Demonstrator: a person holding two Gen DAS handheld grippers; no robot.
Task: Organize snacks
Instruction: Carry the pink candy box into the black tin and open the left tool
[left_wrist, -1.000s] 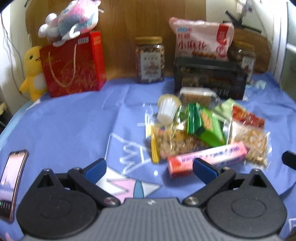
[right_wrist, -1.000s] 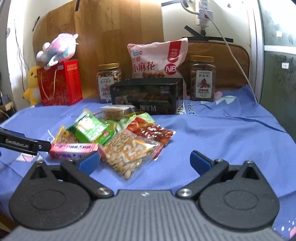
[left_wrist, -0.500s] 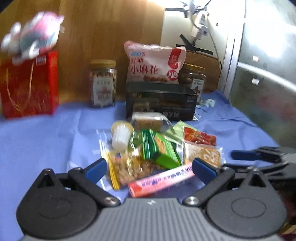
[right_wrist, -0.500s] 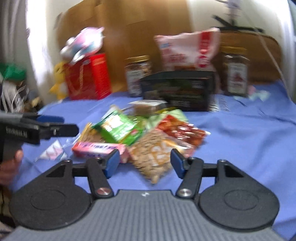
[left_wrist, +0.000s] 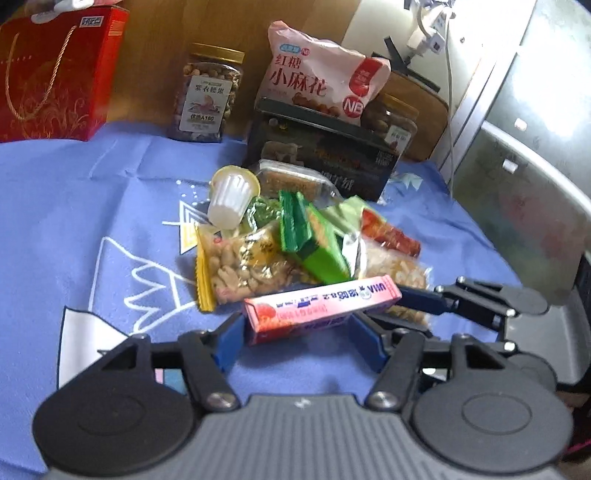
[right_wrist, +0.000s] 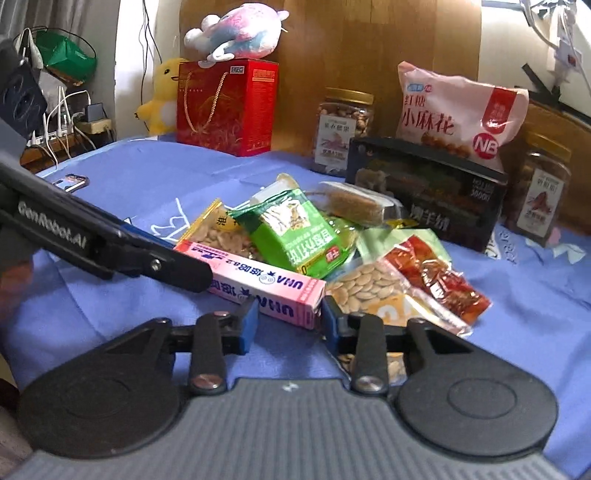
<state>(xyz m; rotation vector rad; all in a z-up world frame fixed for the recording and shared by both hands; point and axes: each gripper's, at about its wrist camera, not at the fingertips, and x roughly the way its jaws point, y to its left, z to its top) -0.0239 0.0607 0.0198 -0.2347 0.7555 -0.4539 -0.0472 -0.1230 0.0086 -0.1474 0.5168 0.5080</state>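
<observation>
Snacks (left_wrist: 295, 251) lie in a loose heap on the blue cloth (left_wrist: 92, 206), directly in front of the dark box (left_wrist: 325, 158). The pink candy box (left_wrist: 321, 306) is the heap's member farthest from the dark box. It lies crosswise at the near edge, partly resting on the peanut bag (left_wrist: 243, 266). Both tools work on this item. The left claw (left_wrist: 297, 341) stands about half open at the end of the candy box that shows the fruit picture. That end sits between its fingers, but no pad is seen pressing on it. The right claw (right_wrist: 290, 323) is set narrower and brackets the opposite end. Its pads lie tight beside the carton faces, and firm contact cannot be confirmed. The jaws of both claws have just been closing, with the candy box between them. To do this step well, secure the grip with one claw only, across the short width of the carton. Keep the pads square to its flat faces. Lift straight away from the heap so that the peanut bag and the seed packet (right_wrist: 369, 291) are not dragged toward the dark box.
</observation>
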